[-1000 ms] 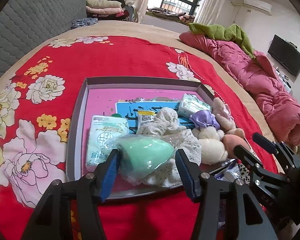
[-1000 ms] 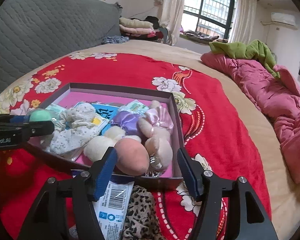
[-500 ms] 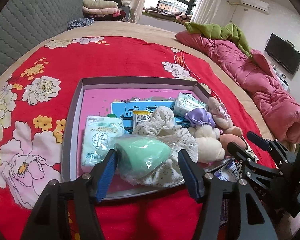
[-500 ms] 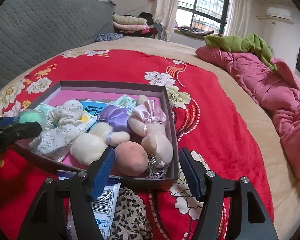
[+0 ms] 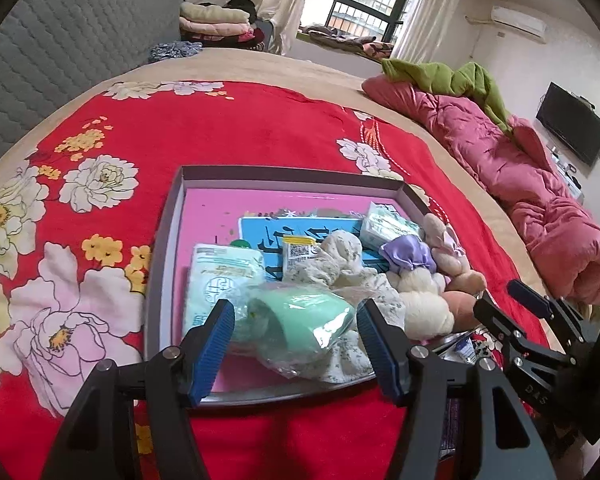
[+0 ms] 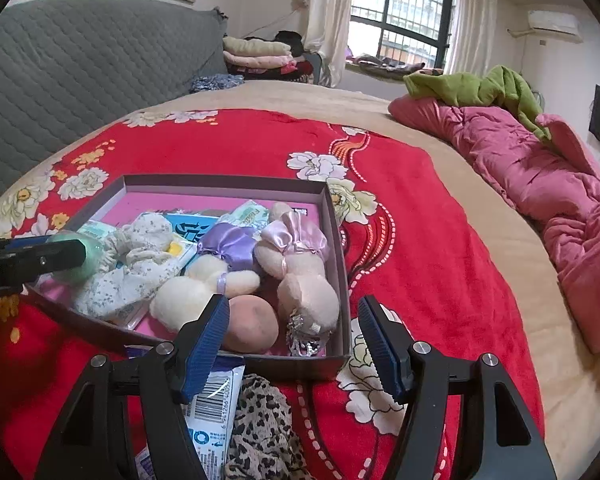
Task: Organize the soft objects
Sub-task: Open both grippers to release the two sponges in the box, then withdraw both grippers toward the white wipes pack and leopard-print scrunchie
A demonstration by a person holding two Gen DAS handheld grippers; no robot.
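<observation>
1. Mint-green sponge (image 5: 300, 322) in its clear wrapper lies at the near edge of the box (image 5: 284, 178), between the blue pads of my left claw (image 5: 296, 344); those pads stand wide and do not press on it, so I judge it set down, not held
2. Peach-coloured ball (image 6: 250, 323) sits in the near right corner of the box, just ahead of my right claw (image 6: 294, 344), whose pads are also spread apart with nothing between them
3. Around those two, the box already holds a crumpled floral cloth (image 5: 340, 264), two plush toys with satin bows, one purple (image 6: 224, 254) and one pink (image 6: 296, 256), plus two tissue packs (image 5: 216, 276) and a blue card lying flat on the pink bottom
4. What is left, as far as I can see: a leopard-print cloth (image 6: 260, 428) and a blue-and-white packet (image 6: 208, 412) lie on the red blanket (image 6: 228, 144) just outside the near wall of the box, below my right claw
5. My judgement: most of the soft things are in, and those two pieces outside are the likely remainder; the far left part of the box is bare, so there is room
6. Further out, a pink quilt and a green blanket lie along the right side of the bed, well apart from the box
</observation>
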